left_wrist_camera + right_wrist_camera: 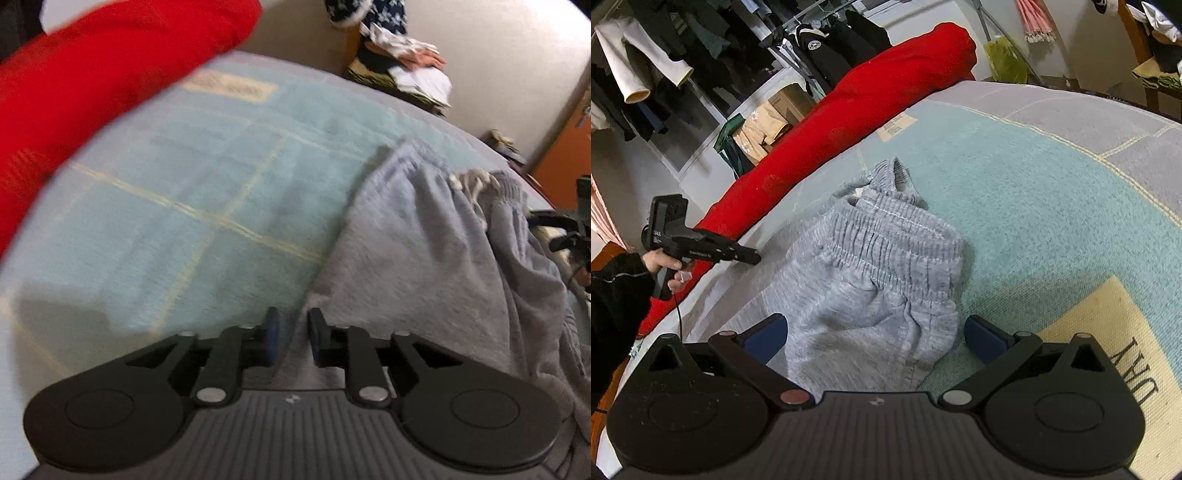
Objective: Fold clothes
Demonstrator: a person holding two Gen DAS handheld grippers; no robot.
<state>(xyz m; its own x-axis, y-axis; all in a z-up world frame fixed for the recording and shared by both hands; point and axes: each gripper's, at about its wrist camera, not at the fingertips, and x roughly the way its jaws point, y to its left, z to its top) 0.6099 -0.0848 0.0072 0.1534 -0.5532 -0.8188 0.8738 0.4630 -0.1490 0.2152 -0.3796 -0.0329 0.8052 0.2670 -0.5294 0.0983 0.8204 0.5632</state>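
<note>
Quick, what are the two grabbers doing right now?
Left hand-held gripper: slightly open, empty.
Right hand-held gripper: wide open, around the grey fleece sweatpants, not gripping.

Fuzzy grey fleece pants (871,280) with ribbed waistband, coarse woven matt blanket (1034,206), smooth red cloth bolster (849,110), matt black plastic gripper (875,338) with blue pads (764,338)

red bolster (849,122) along teal blanket (1034,206); hanging clothes (665,55) behind.

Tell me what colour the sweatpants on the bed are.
Light heathered grey sweatpants, clearest in the right wrist view.
</note>
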